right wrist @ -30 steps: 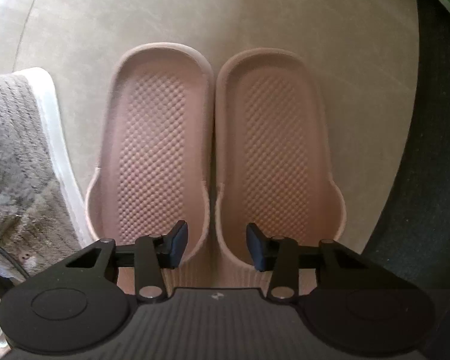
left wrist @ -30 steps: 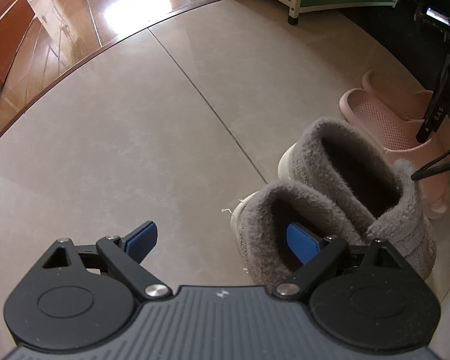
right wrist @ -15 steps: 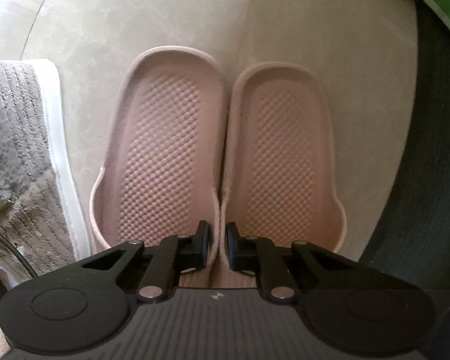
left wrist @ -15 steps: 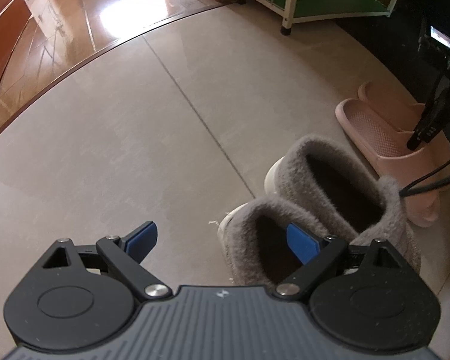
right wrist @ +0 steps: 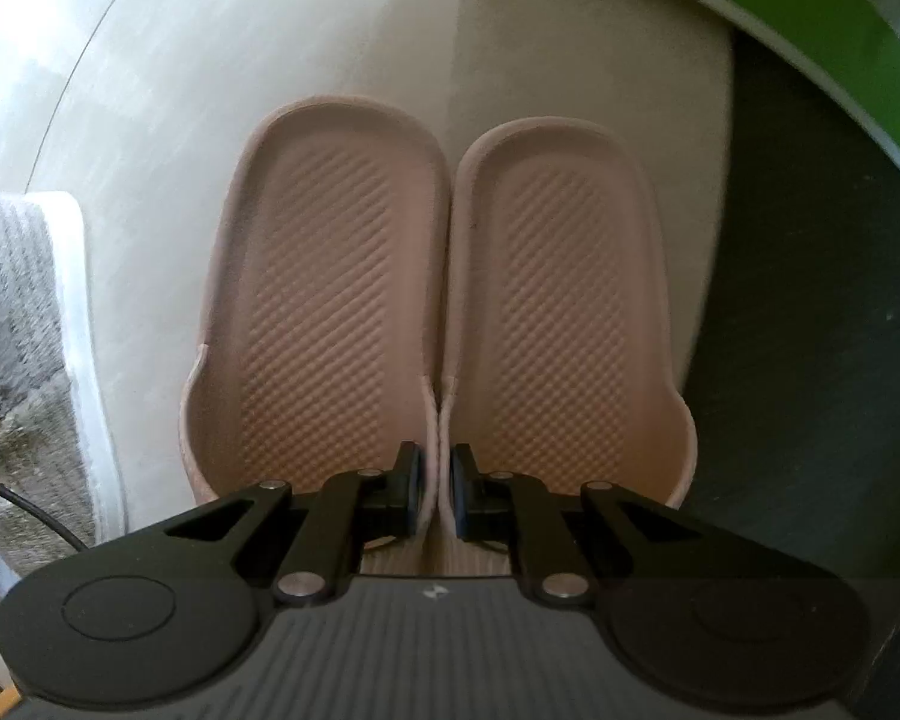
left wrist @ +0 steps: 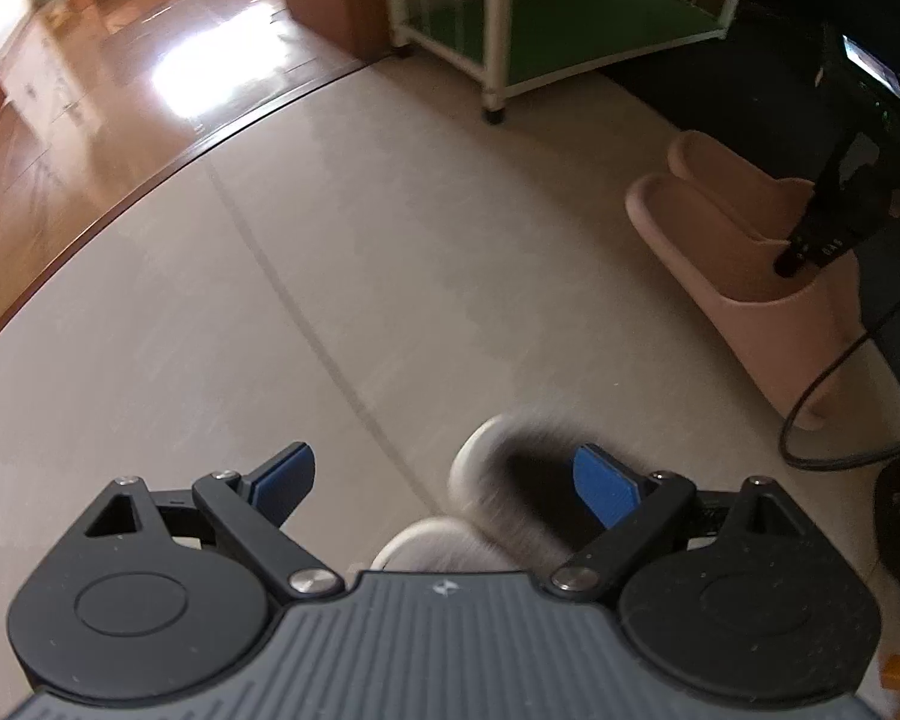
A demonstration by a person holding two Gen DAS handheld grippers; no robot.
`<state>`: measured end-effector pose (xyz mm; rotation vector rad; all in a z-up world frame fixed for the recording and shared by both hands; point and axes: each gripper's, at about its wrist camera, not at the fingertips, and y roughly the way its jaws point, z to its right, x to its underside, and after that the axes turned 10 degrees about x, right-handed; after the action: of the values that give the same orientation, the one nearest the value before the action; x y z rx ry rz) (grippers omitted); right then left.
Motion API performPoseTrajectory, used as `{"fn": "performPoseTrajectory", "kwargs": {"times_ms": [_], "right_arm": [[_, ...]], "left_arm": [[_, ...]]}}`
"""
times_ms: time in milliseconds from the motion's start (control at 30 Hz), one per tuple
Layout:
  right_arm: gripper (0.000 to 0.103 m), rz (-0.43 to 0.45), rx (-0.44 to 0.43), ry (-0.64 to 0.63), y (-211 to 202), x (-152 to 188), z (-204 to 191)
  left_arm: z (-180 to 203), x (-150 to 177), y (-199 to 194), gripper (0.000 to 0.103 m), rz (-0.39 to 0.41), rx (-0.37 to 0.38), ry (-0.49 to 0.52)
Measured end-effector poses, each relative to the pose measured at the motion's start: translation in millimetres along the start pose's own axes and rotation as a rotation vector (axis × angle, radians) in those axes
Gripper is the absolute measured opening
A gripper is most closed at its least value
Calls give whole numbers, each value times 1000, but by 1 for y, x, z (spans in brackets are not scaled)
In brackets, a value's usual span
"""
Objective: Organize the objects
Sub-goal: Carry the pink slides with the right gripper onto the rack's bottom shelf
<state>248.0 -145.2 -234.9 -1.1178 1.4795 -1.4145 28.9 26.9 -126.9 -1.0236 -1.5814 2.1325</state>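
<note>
— Two pairs on the floor (left wrist: 342,252). From the left wrist, where do things stand?
— Left tongs (left wrist: 444,477) gape wide, holding nothing. Grey fleece slippers (left wrist: 510,480) lie blurred just beneath the right blue pad; pink slippers (left wrist: 732,240) sit well apart to the right, near the green-shelved rack (left wrist: 546,18).
— And the right wrist?
— Right tongs (right wrist: 437,489) are pinched on the pink slippers' (right wrist: 354,300) two touching inner walls, near the strap end. I'd lift level and slowly, keeping both walls squeezed, lest one slide out.
— Their look?
— Soft moulded foam, dimpled footbeds, side by side; likely light and bendy. The grey pair (right wrist: 24,330) lies just left.
</note>
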Motion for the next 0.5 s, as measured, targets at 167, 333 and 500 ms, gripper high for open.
{"fn": "performPoseTrajectory", "kwargs": {"times_ms": [167,333,500], "right_arm": [[13,46,10,68,0,-1,44],[12,98,79,163,-5,-11,107],[12,165,179,244,-21,-30,178]], "left_arm": [[16,-27,13,93,-21,60,13],[29,-49,23,93,-43,92,37],[40,-59,31,93,-53,119,52]]}}
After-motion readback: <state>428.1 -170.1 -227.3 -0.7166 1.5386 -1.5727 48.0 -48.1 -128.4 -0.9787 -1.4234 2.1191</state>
